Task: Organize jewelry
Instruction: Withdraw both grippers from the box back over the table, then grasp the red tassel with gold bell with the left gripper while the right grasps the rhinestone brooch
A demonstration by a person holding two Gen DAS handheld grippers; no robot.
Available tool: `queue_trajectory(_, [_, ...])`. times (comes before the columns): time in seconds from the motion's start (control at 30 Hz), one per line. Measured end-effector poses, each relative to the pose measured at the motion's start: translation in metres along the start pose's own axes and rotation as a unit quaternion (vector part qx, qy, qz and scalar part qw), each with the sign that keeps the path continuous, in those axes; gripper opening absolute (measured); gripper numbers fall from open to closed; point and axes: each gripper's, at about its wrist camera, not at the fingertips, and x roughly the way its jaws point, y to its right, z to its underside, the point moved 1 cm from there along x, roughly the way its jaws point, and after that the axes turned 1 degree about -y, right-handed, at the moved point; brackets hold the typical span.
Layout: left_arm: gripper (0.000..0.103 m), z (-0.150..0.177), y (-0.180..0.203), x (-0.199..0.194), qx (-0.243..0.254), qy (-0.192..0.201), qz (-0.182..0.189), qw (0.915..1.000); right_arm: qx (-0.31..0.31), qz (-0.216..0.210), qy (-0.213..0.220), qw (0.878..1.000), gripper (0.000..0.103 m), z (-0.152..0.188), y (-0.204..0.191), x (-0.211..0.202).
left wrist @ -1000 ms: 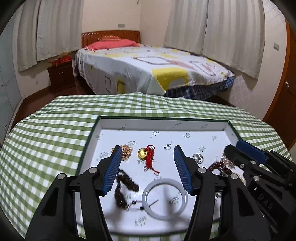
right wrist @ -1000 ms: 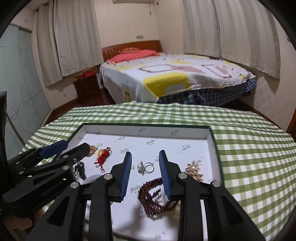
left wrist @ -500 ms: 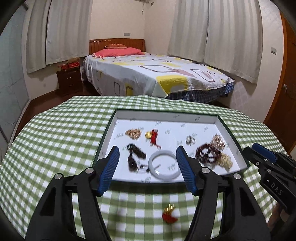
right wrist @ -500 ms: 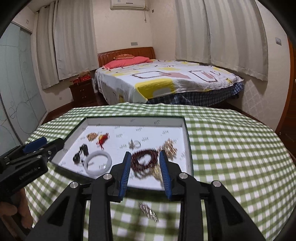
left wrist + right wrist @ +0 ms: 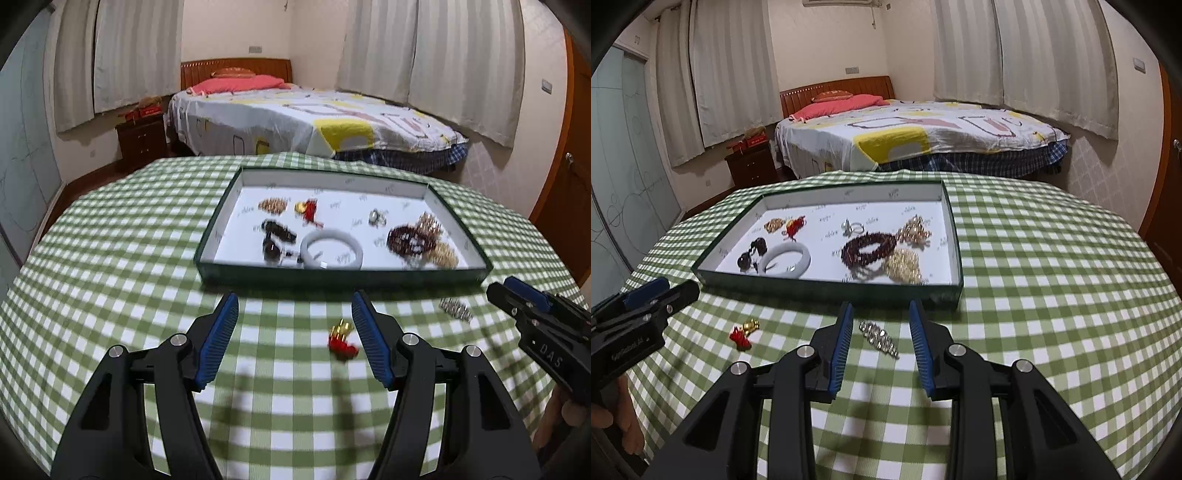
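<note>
A shallow green tray [image 5: 343, 276] [image 5: 827, 286] with a white floor lies on the checked table. It holds a white bangle [image 5: 331, 248] [image 5: 785, 259], dark red beads [image 5: 868, 248], gold pieces [image 5: 903, 264], a ring [image 5: 852, 228], dark beads [image 5: 277, 236] and a red-gold charm [image 5: 308, 210]. On the cloth in front of the tray lie a red-gold charm [image 5: 341, 339] [image 5: 744, 332] and a silver chain piece [image 5: 456, 309] [image 5: 879, 335]. My left gripper [image 5: 293, 332] is open and empty beside the charm. My right gripper [image 5: 881, 334] is open around the silver piece.
The green checked tablecloth [image 5: 1052, 295] covers a round table that drops away at its edges. A bed [image 5: 314, 122] and a nightstand [image 5: 142, 142] stand beyond it. A wooden door [image 5: 565, 177] is at the right.
Both grippers have pulled back from over the tray to the near side of the table. The tray now lies farther ahead, and the two loose pieces on the cloth have come into view.
</note>
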Motion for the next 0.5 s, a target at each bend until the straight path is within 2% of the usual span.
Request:
queue_trajectory(0.17, [0.062, 0.011, -0.004, 0.006, -0.002, -0.016, -0.006, 0.9999, 0.0, -0.002, -0.019, 1.0, 0.034, 0.006, -0.001, 0.011])
queue_trajectory(0.23, [0.062, 0.013, -0.005, 0.009, -0.003, -0.019, -0.008, 0.9998, 0.0, -0.001, -0.025, 1.0, 0.038, 0.007, -0.001, 0.016])
queue_trajectory(0.5, [0.062, 0.016, -0.007, 0.023, -0.006, -0.032, -0.009, 0.9994, 0.0, -0.001, -0.061, 0.998, 0.039, 0.006, -0.001, 0.04])
